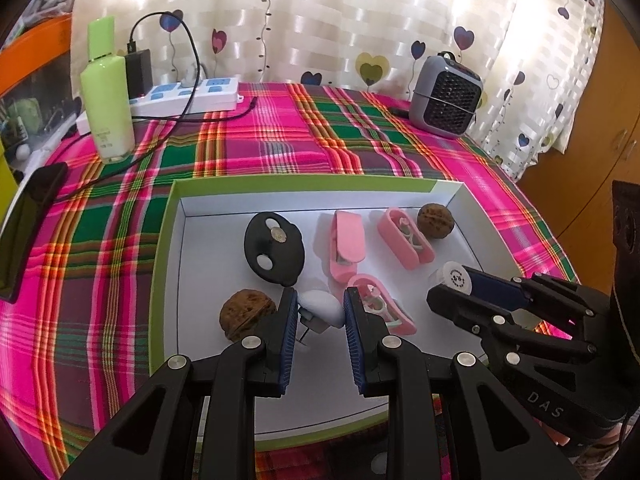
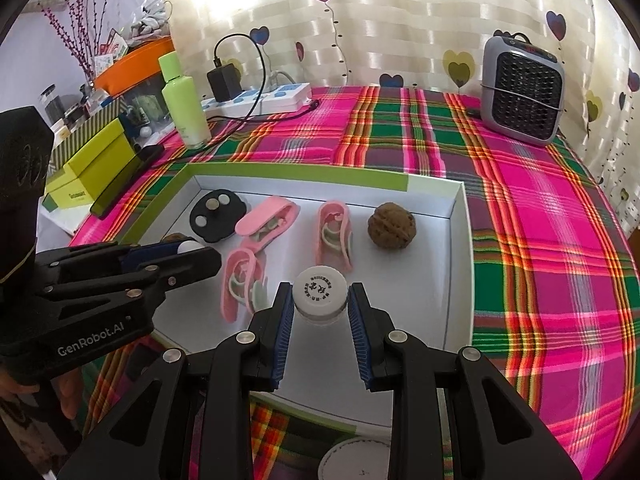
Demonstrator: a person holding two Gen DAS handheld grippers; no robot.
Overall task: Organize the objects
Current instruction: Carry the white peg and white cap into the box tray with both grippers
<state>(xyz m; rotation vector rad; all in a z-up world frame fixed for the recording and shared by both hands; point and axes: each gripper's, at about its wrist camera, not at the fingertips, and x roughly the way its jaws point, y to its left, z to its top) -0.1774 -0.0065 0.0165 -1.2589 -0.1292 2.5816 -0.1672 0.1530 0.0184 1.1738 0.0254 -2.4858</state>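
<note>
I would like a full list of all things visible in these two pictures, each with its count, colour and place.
box lid: 1, white with green rim, on the tablecloth, holds the small things
walnuts: 2, brown, one near the far right corner, one near the left wall
pink clips: 3, pink, middle of the lid
black disc: 1, black with silver buttons, far left in the lid
white plug: 1, between the left gripper's fingers
small bottle: 1, clear, white cap, between the right gripper's fingers
green bottle: 1, far left
power strip: 1, white and blue, far edge
heater: 1, grey, far right
tablecloth: 1, pink-green plaid
left gripper: black
right gripper: black
</note>
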